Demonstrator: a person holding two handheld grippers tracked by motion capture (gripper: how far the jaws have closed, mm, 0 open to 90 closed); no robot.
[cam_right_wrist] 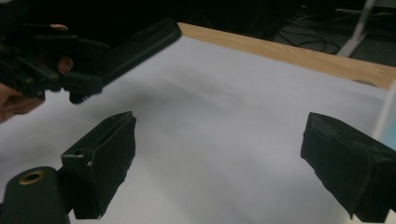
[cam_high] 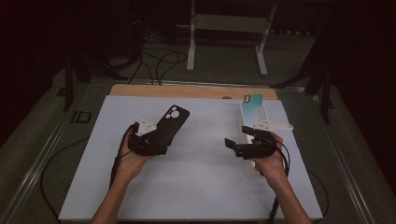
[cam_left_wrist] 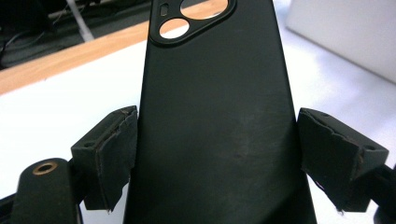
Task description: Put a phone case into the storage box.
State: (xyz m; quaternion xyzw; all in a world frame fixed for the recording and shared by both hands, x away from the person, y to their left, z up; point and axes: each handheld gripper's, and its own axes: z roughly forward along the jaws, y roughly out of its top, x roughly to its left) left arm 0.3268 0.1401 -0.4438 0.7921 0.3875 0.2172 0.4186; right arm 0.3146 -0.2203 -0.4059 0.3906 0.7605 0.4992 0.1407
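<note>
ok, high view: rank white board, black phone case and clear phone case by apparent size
1. white board, by far the largest.
2-3. black phone case and clear phone case: they look alike; each is partly hidden by a gripper, so no ranking.

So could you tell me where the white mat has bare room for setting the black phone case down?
The widest free patch of the white mat lies between the left gripper, which clamps the black phone case, and the right gripper. The right edge is crowded by the clear case.

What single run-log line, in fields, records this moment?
left gripper: shut on matte black phone case | right gripper: open, holding nothing | clear phone case with teal insert: beside right gripper | surface: white table
</note>
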